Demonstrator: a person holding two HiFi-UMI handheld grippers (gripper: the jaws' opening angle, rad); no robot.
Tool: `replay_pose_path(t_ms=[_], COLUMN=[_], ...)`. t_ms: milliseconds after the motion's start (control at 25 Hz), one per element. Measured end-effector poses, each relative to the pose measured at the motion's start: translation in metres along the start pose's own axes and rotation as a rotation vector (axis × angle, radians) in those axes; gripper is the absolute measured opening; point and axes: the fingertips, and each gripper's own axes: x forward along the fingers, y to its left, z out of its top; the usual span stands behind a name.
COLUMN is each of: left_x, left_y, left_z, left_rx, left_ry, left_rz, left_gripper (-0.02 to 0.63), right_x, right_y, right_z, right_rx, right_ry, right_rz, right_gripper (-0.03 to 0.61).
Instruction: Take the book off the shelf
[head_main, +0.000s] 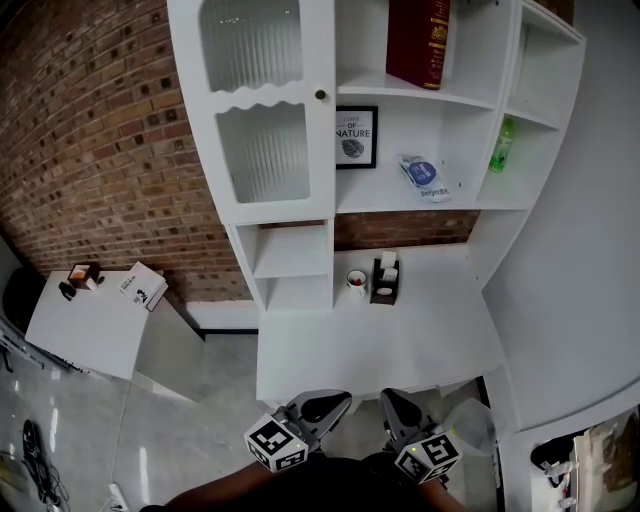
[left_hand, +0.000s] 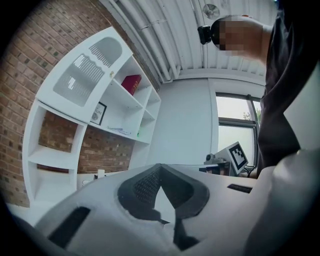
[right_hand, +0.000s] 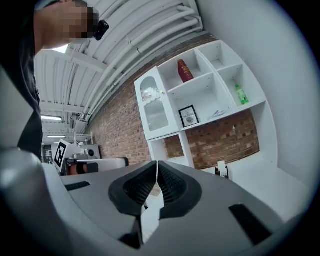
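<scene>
Book: dark red hardback book (head_main: 418, 40), standing on end on the top far shelf of the white shelving unit (head_main: 290, 270), just right of the ribbed glass cabinet door (head_main: 265, 100), nothing crowding it.
Left claw: left gripper (head_main: 325, 405) pinched together and empty, at the near edge of the white desk top (head_main: 380, 340), well apart from the book.
Right claw: right gripper (head_main: 398, 405) same deal, tips together, nothing in it.
Handling: looks thick and stiff, probably hefty, cover maybe slick.
Grab spot: I'd pinch across the spine, low down.
</scene>
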Motion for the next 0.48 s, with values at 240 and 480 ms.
replay_pose_path(t_ms=[240, 480], left_x=[0.014, 0.054], left_y=[0.028, 0.057], left_z=[-0.005, 0.005], left_rx=[-0.006, -0.004], left_ry=[0.022, -0.002], left_rz=[0.021, 0.094], left_gripper=[0.008, 0.008], right_x=[0.036, 0.065], right_y=[-0.020, -0.063], right_z=[0.005, 0.025], right_rx=[-0.002, -0.027], right_ry=[0.004, 0.013], right_rz=[0.042, 0.117], right_gripper=[0.020, 0.020])
